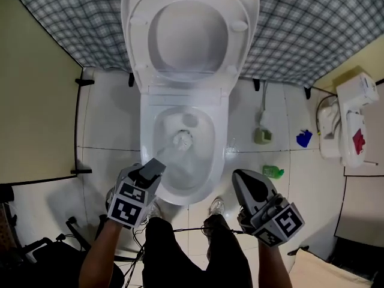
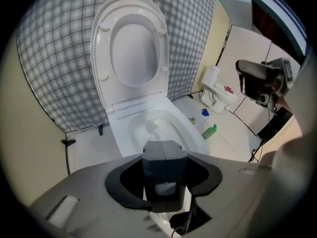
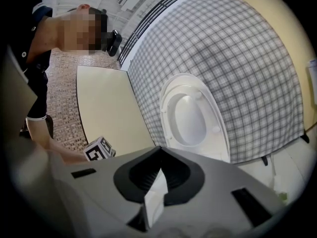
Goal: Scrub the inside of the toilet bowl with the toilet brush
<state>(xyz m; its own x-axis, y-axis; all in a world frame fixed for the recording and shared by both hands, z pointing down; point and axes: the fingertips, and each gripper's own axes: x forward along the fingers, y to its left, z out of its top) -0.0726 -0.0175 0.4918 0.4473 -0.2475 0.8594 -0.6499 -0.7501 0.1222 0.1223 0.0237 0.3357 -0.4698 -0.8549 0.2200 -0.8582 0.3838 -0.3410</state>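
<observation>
While the lid (image 1: 189,29) stands raised at twelve o'clock, we see the white toilet bowl (image 1: 221,155) holding the toilet brush (image 1: 182,140), its bristled head near the bowl's centre. At the bowl's seven o'clock our left gripper (image 1: 157,165) pinches the brush's handle. At four o'clock the right gripper (image 1: 239,176) hangs with jaws pressed together, empty. A green bottle (image 1: 273,171) lies on the tiles at three o'clock.

toilet brush (image 1: 182,140): in toilet bowl (image 1: 221,161) | raised seat (image 1: 246,5): behind bowl | bottle (image 1: 273,171): on floor (image 1: 300,185), right of bowl
</observation>
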